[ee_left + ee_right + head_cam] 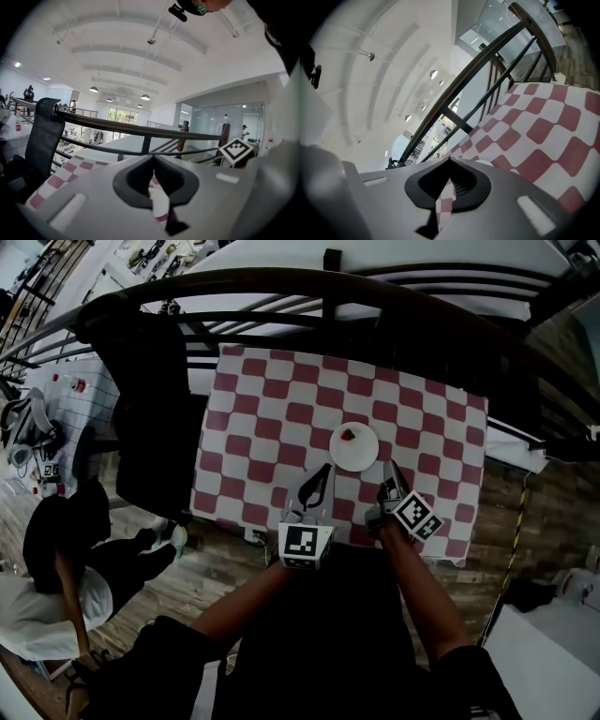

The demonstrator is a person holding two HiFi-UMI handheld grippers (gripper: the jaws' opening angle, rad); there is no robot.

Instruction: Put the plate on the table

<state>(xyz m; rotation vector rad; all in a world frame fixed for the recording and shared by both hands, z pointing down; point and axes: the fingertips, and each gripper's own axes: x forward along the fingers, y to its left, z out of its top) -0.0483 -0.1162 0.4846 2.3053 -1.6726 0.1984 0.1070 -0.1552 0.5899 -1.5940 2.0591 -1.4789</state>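
Note:
A small white plate (354, 447) with a red bit on it rests on the red-and-white checked table (281, 390), near the front middle. My left gripper (325, 470) is just left of and nearer than the plate, its black jaws closed tip to tip with nothing in them. On the plate's right, my right gripper (389, 465) is also shut and empty. In the right gripper view the jaws (450, 159) meet, and the plate's rim (485, 162) peeks above them. The left gripper view shows its jaws (152, 157) meeting over the checked cloth.
A black railing (281, 282) curves behind the table. To the table's left stands a black chair (145, 399). A person (66, 549) sits at the lower left on the wooden floor (206, 568). Both grippers hover at the table's front edge (375, 545).

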